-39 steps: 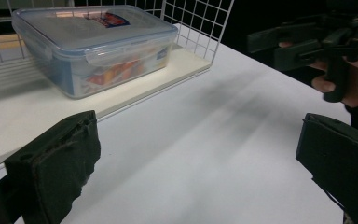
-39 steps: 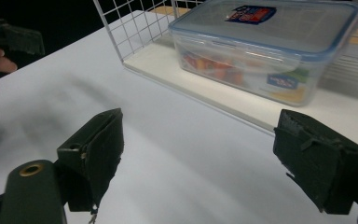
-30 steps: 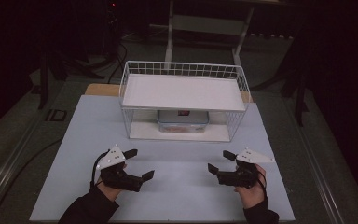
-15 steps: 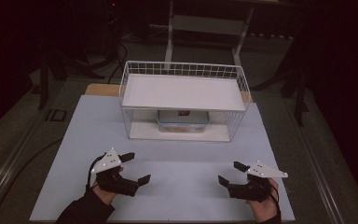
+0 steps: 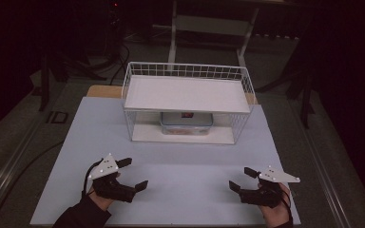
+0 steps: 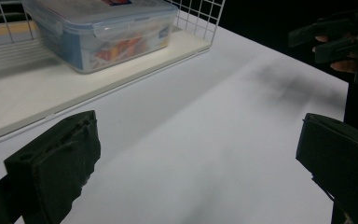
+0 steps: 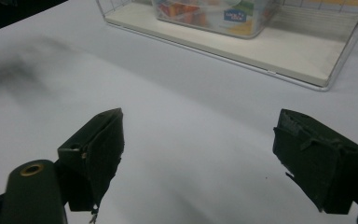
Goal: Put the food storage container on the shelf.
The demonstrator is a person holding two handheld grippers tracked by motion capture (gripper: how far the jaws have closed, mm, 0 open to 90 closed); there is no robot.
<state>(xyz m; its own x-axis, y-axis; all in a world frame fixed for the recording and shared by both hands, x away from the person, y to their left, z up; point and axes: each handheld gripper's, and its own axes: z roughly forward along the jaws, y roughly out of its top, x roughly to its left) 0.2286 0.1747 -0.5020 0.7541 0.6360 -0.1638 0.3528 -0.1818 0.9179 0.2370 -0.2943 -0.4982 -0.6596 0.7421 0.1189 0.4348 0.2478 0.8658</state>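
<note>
Lidded plastic container (image 5: 186, 123), clear-walled with a pale blue snap-on lid, stands on the lower board of a white wire rack (image 5: 187, 102) at the far middle of the white table (image 5: 180, 156), beneath the rack's upper shelf. High view: the left gripper (image 5: 132, 175) and the right gripper (image 5: 241, 179) hover near the table's front edge, well apart from each other and from the rack; both have their jaws spread and hold nothing.

Left gripper view: the container (image 6: 102, 32) sits behind the rack's open front, coloured contents dimly visible through its wall. A locking flap (image 6: 126, 29) hangs over the near side. The right gripper (image 6: 340, 39) appears at the upper right.

Right gripper view: the container (image 7: 214, 14) shows a printed label on its wall.

Handling, as judged: rigid, smooth and probably slippery, of moderate weight if full. The low shelf limits access from above, so a pinch across the lid rim or a side flap, drawing it forward, seems the likeliest hold.
</note>
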